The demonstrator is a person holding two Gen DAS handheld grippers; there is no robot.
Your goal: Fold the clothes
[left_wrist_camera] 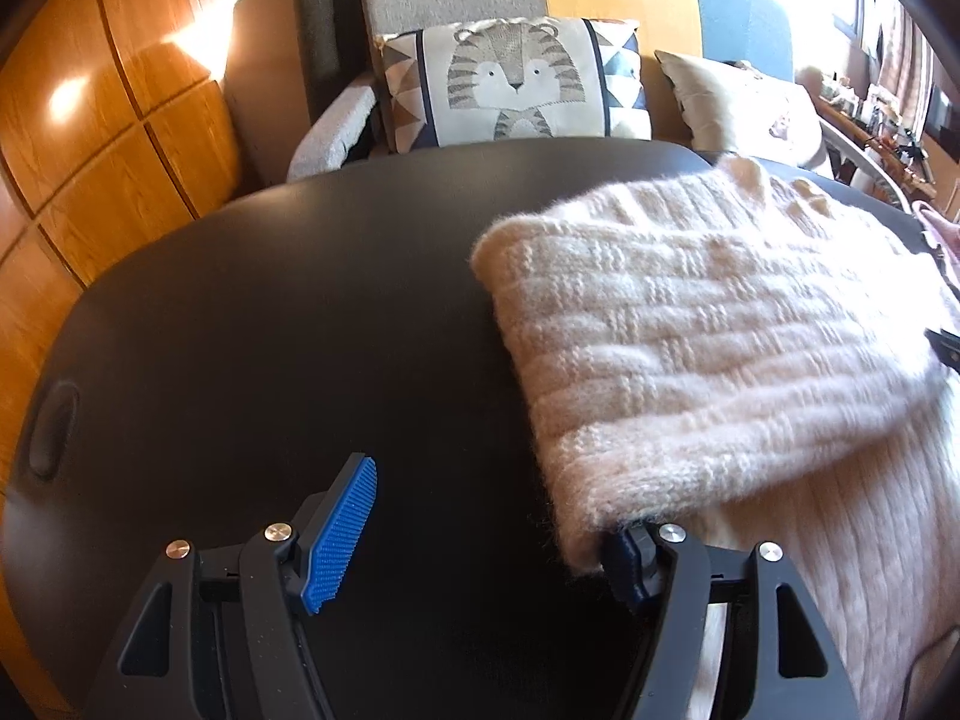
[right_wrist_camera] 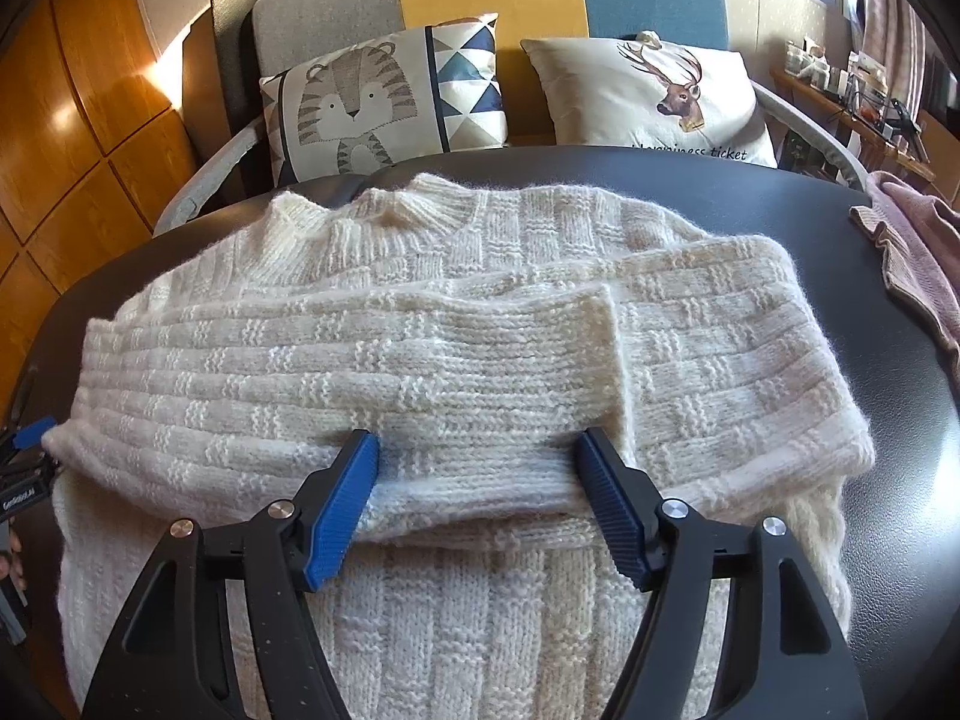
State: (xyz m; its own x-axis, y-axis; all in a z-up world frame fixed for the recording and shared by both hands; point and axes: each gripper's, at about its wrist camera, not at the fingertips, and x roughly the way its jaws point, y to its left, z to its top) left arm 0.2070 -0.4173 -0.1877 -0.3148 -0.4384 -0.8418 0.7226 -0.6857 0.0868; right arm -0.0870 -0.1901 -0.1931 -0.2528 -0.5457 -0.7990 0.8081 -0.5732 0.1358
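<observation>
Lying across the middle of the black table [right_wrist_camera: 780, 192], the cream sweater [right_wrist_camera: 480, 240] is showing both sleeves already folded over its chest (the body below is not yet folded up, I judge). At the left edge of the right wrist view, the left gripper [left_wrist_camera: 492, 534] is standing apart beside the sweater's side. Lower centre, the right gripper [right_wrist_camera: 477, 504] is straddling the sleeve cuff, jaws spread, not pinching.

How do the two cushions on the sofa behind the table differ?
The tiger cushion shows a striped grey cartoon tiger with blue and tan triangle panels; the deer cushion is plain cream with a brown antlered deer head and printed words beneath. The tiger cushion sits left, the deer cushion right. Both lean upright against the sofa back.
</observation>
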